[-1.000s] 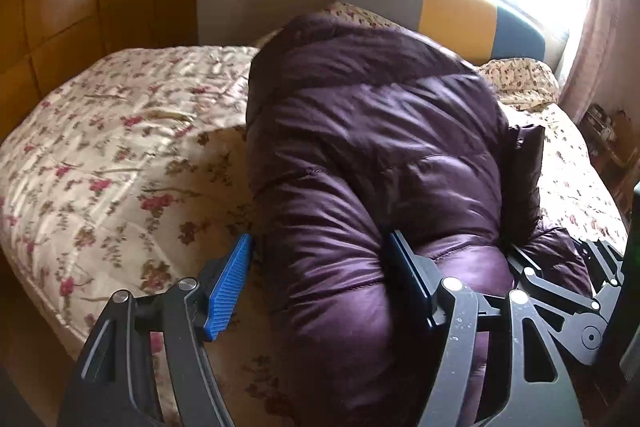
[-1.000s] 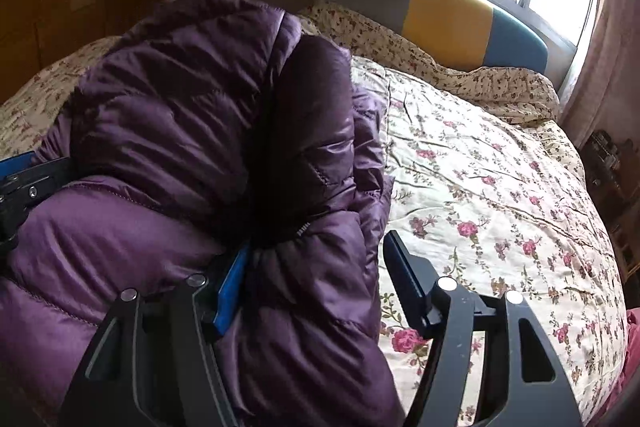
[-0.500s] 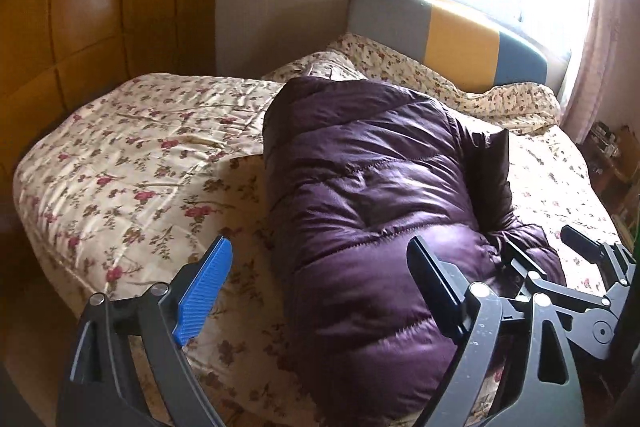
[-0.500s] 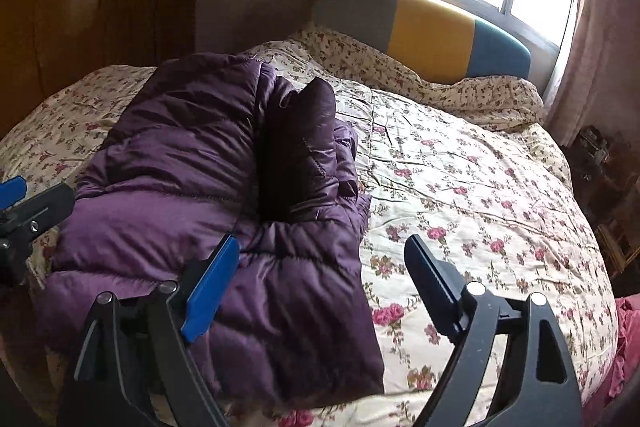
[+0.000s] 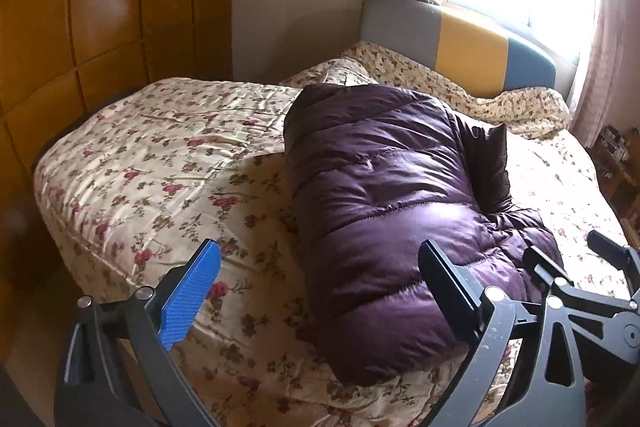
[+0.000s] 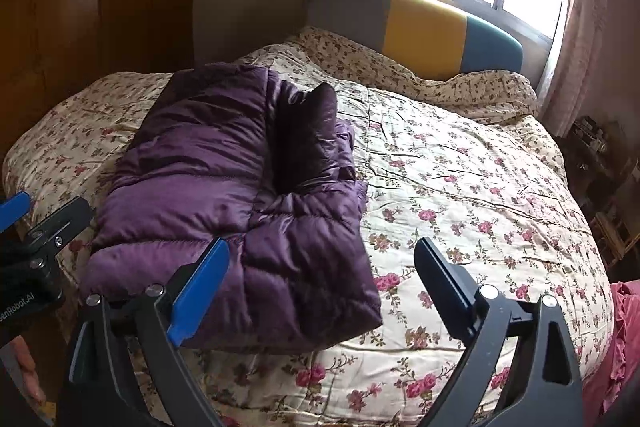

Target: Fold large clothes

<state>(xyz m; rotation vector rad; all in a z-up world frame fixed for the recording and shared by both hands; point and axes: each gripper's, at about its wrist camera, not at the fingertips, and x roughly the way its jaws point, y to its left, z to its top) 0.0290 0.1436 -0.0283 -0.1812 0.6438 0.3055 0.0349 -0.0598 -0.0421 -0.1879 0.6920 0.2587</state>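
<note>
We found the purple down jacket (image 5: 400,203) lying folded in a thick bundle on the floral bed (image 5: 160,155), near its foot edge. Its long axis ran away from us toward the headboard (image 6: 420,31). Our left gripper (image 5: 320,283) hung spread wide and empty, with the bundle's near end just ahead and slightly to its right. Our right gripper (image 6: 320,279), likewise wide and empty, had the bundle ahead to its left. We judged both about equally near.
</note>
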